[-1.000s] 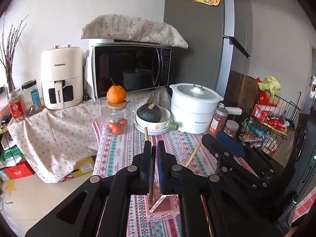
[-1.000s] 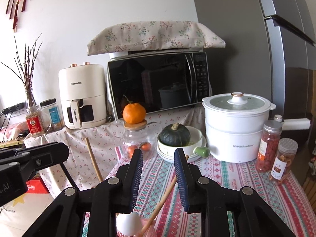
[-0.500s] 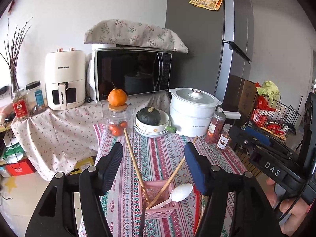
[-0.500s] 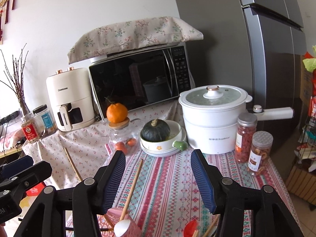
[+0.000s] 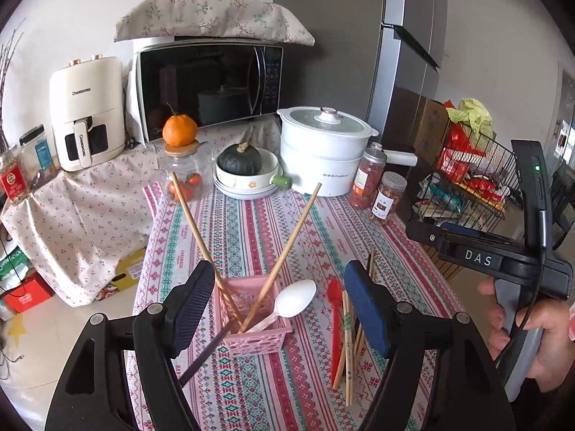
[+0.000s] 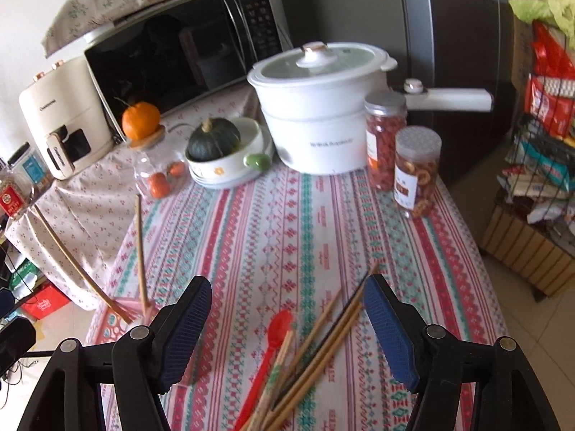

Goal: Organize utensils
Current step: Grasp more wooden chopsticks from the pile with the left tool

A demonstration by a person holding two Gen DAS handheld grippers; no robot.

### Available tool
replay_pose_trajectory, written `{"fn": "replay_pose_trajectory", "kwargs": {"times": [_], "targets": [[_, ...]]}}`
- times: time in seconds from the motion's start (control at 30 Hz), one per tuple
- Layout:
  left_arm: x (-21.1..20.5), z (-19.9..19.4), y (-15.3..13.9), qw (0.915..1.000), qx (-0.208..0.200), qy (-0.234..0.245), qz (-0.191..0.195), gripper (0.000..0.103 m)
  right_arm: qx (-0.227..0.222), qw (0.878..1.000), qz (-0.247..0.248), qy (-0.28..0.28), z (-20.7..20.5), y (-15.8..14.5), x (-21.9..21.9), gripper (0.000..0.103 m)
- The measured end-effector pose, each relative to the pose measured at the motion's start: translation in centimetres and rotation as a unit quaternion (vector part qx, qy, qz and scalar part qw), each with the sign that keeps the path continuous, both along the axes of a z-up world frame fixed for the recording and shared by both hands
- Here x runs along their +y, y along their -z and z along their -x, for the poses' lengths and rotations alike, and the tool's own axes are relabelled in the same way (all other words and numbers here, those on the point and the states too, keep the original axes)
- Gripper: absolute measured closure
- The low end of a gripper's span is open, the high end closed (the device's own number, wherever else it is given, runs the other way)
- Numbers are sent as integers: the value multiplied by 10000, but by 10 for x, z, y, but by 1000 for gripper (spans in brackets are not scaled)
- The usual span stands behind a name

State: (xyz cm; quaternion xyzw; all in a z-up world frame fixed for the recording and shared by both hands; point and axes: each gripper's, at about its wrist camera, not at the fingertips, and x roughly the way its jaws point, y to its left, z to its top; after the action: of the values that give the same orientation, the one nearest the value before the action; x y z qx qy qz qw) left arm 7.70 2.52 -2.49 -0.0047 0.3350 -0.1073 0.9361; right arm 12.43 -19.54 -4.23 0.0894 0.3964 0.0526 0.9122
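Observation:
A pink slotted basket (image 5: pixel 257 336) stands on the patterned tablecloth and holds two wooden chopsticks (image 5: pixel 291 248) and a white spoon (image 5: pixel 293 301). My left gripper (image 5: pixel 278 309) is open and empty, its jaws either side of the basket. A dark chopstick (image 5: pixel 205 355) lies beside the basket. A red spoon (image 6: pixel 267 359) and several loose chopsticks (image 6: pixel 320 352) lie on the cloth to the right. My right gripper (image 6: pixel 287 330) is open and empty above them. The basket's corner (image 6: pixel 120 319) shows at left in the right wrist view.
At the table's far end stand a white pot (image 5: pixel 323 151), a bowl with a green squash (image 5: pixel 246 172), a glass jar topped by an orange (image 5: pixel 183 168) and two snack jars (image 6: pixel 417 168). A microwave (image 5: pixel 208 86) and air fryer (image 5: pixel 86 111) are behind. A wire rack (image 5: pixel 470 179) is right.
My left gripper opened and let go of a chopstick, which now leans in the basket, then drew back. My right gripper opened wide and swung right, over the loose chopsticks.

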Motion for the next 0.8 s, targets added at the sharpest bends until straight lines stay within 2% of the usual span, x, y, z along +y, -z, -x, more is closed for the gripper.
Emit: {"fn": "replay_pose_trajectory", "kwargs": {"times": [0.3,0.4,0.53,0.7,0.8], "targets": [[-49,2,22,9964,569,564,-265,26,1125,9933,261,-8,5,35,-42,28],[-70,6,25,9948,536,700,-513,26,1202,9920,384,33,8,39,-56,28],[-88,14,15,9943,129,670,-824,26,1277,9914,246,170,11,40,-73,28],[-109,11,2,9926,-51,799,-913,27,1259,9916,177,243,7,34,-84,28],[-128,2,0,9915,59,999,-837,34,1285,9912,79,301,3,34,-91,27]]}}
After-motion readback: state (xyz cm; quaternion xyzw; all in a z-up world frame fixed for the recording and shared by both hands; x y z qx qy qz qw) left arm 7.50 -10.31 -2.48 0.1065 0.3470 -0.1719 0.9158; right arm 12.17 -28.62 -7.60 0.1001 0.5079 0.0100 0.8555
